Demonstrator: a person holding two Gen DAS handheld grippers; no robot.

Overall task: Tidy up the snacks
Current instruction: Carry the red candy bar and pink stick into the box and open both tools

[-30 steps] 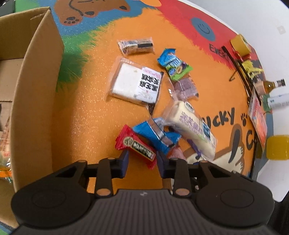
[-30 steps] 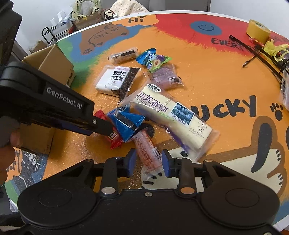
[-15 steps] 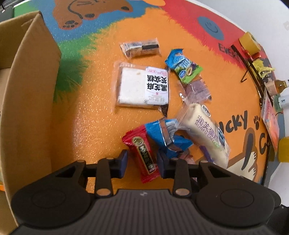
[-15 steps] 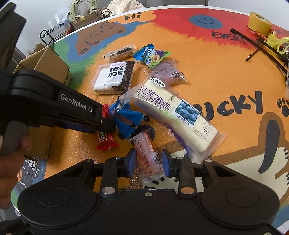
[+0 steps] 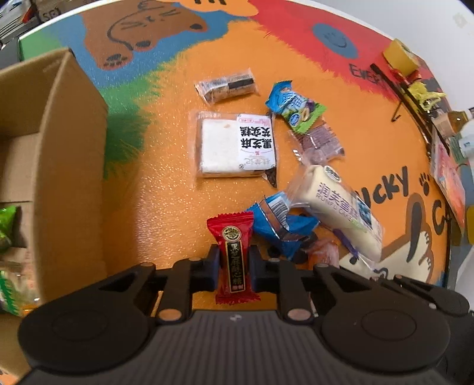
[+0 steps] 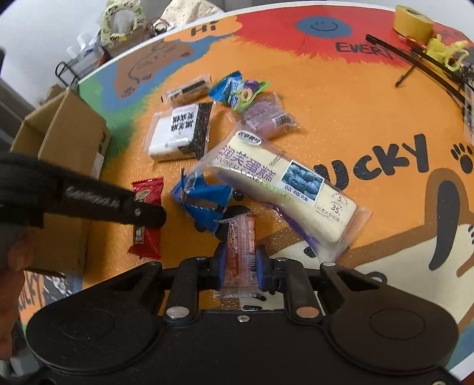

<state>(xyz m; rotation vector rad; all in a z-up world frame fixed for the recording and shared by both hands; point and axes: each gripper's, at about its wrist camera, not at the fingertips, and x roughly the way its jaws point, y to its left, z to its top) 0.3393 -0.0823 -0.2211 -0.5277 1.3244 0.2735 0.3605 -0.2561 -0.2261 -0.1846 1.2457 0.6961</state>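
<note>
Right at the bottom of the left wrist view, my left gripper (image 5: 234, 260) is pinched onto the red candy packet (image 5: 233, 254), both blue pads pressing its sides, the packet standing lengthwise between them with its crimped top pointing up the frame. Same story in the right wrist view: my right gripper (image 6: 239, 266) is clamped on the pink see-through snack stick (image 6: 240, 245), pads tight on either side, low centre of the frame. Over at the left edge of that view there's my left gripper (image 6: 142, 211) coming in dark and blurred across the red candy packet (image 6: 146, 219), with a bit of my hand (image 6: 11, 266) behind it. Just above my right gripper sits the crumpled blue wrapper (image 6: 204, 201), touching the stick's far end, and leaning on it from the right is the long blueberry cake bar (image 6: 281, 183), running diagonally toward lower right. Further up, mid-frame, the white square cake pack (image 6: 180, 133) with black lettering lies flat on the orange table mat (image 6: 340, 118); beside it to the right the small purple packet (image 6: 266, 118), then the blue-and-green plum sweet (image 6: 237, 90), and the thin dark-banded bar (image 6: 186, 88) above the square pack. Upper left, the cardboard box (image 6: 71, 133) stands at the table's edge; in the left wrist view its wall (image 5: 71, 177) fills the left side, with green packets (image 5: 6, 225) showing inside. Far top right, a yellow tape roll (image 6: 413, 19).
</note>
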